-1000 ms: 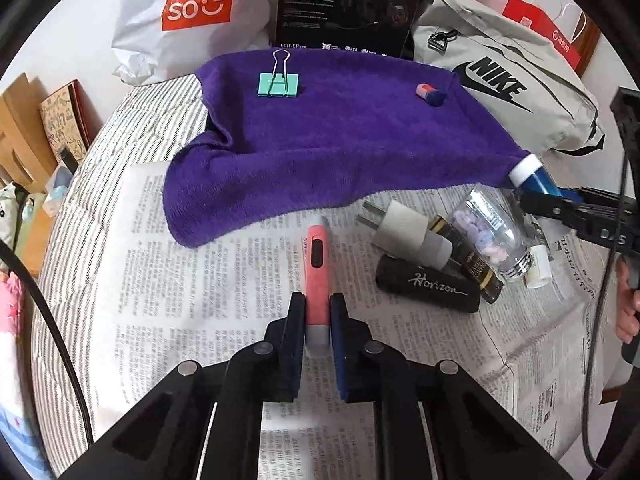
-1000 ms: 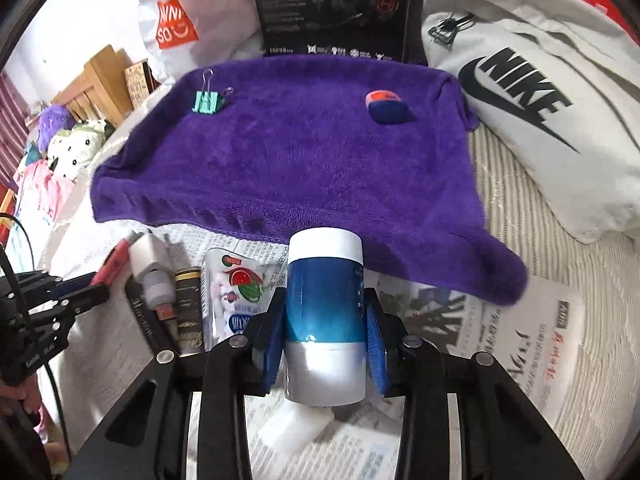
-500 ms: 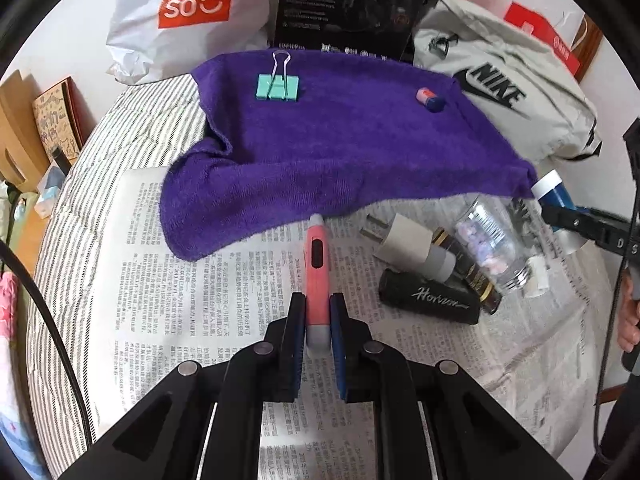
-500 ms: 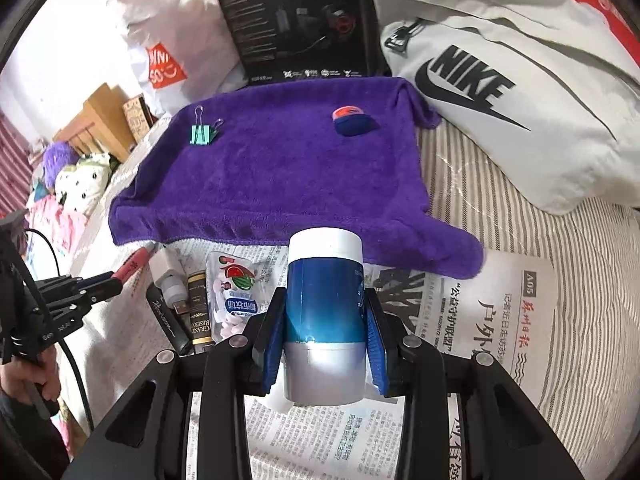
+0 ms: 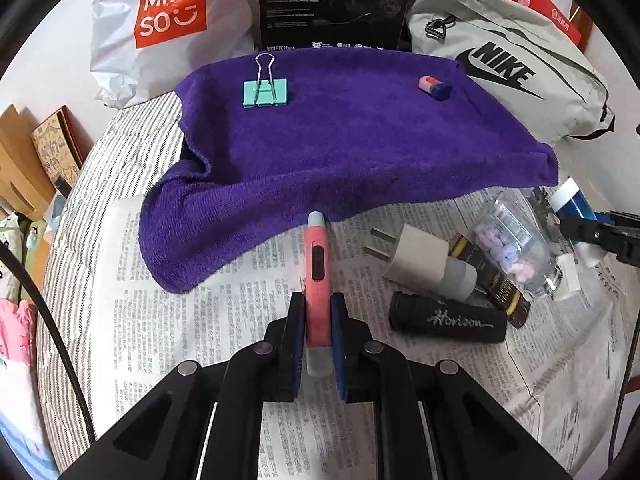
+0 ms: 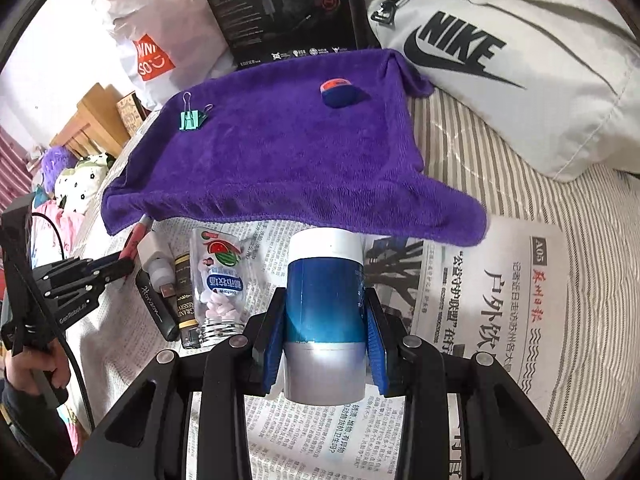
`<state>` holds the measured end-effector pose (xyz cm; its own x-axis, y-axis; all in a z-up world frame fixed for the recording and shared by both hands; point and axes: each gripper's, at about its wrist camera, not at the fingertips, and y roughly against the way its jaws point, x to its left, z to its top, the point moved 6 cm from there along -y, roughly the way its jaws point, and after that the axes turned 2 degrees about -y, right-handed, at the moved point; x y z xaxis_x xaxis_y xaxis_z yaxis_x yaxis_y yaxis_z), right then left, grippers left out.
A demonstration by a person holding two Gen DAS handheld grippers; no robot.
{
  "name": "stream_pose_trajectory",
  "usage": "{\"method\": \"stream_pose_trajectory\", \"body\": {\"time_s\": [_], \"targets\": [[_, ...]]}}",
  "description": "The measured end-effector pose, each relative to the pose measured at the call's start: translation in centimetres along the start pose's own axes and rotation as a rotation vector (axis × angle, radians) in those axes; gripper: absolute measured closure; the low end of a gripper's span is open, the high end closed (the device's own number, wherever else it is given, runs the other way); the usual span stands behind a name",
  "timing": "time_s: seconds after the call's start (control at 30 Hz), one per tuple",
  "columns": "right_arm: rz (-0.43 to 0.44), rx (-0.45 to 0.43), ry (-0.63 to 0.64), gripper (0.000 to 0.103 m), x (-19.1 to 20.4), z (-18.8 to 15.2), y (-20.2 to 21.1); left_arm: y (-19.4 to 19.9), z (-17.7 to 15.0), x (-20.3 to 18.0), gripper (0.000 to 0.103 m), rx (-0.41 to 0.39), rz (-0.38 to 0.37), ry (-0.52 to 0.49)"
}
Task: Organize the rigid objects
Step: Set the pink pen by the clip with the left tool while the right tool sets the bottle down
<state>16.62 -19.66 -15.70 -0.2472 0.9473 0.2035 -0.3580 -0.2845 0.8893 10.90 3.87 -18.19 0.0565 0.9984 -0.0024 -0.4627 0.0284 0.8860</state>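
My left gripper (image 5: 316,312) is shut on a pink utility knife (image 5: 317,264), whose tip points at the near edge of the purple towel (image 5: 360,136). My right gripper (image 6: 325,300) is shut on a blue and silver cylinder with a white cap (image 6: 325,280), held above the newspaper (image 6: 500,288) just short of the towel (image 6: 280,152). On the towel lie a green binder clip (image 5: 265,92) and a small red-and-blue eraser (image 5: 436,87). The left gripper (image 6: 120,268) with the knife shows at the left of the right wrist view.
On the newspaper (image 5: 200,320) lie a white plug adapter (image 5: 420,260), a black "Horizon" tube (image 5: 448,322), a dark gold-trimmed tube (image 5: 496,288) and a clear candy jar (image 5: 516,240). Behind the towel stand a Miniso bag (image 5: 168,12), a black box (image 5: 332,0) and a Nike bag (image 5: 512,64).
Both grippers have drifted slightly, each keeping its object. The right gripper has rolled, so the towel and bags appear tilted and farther off than a second ago.
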Motion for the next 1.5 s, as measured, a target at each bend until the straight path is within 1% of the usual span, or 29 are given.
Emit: {"method": "stream_pose_trajectory", "body": {"time_s": [0.13,0.23,0.47,0.57,0.7,0.8,0.87,1.0,1.2,1.5], "targets": [[0.006,0.003,-0.005,0.067,-0.1,-0.2,-0.1,0.4,-0.5,0.3,0.091,0.006,-0.013,0.026],[0.01,-0.008,-0.004,0.067,-0.2,-0.2,0.4,0.7,-0.9,0.2,0.091,0.011,-0.016,0.023],[0.013,-0.023,-0.006,0.067,-0.1,-0.5,1.2,1.8,-0.8,0.0,0.091,-0.004,-0.03,0.023],[0.013,-0.029,-0.005,0.067,0.1,-0.6,1.6,2.9,-0.6,0.0,0.091,-0.024,-0.051,0.031],[0.016,-0.04,-0.004,0.067,0.3,-0.7,2.1,4.3,0.0,0.3,0.091,-0.051,-0.059,0.033],[0.014,-0.043,0.003,0.067,0.5,-0.6,2.2,4.8,0.9,0.6,0.091,-0.066,-0.075,0.036],[0.016,-0.046,0.009,0.067,0.6,-0.4,2.3,4.9,1.7,0.9,0.091,-0.075,-0.07,0.034],[0.01,-0.055,0.025,0.067,1.0,0.7,2.5,4.8,3.1,1.4,0.091,-0.082,-0.07,0.035],[0.002,-0.073,0.052,0.067,1.5,3.1,2.6,3.9,5.0,2.4,0.091,-0.087,-0.076,0.05],[-0.021,-0.053,0.066,0.067,1.6,6.8,0.0,0.9,8.9,4.0,0.091,-0.075,-0.076,0.066]]}}
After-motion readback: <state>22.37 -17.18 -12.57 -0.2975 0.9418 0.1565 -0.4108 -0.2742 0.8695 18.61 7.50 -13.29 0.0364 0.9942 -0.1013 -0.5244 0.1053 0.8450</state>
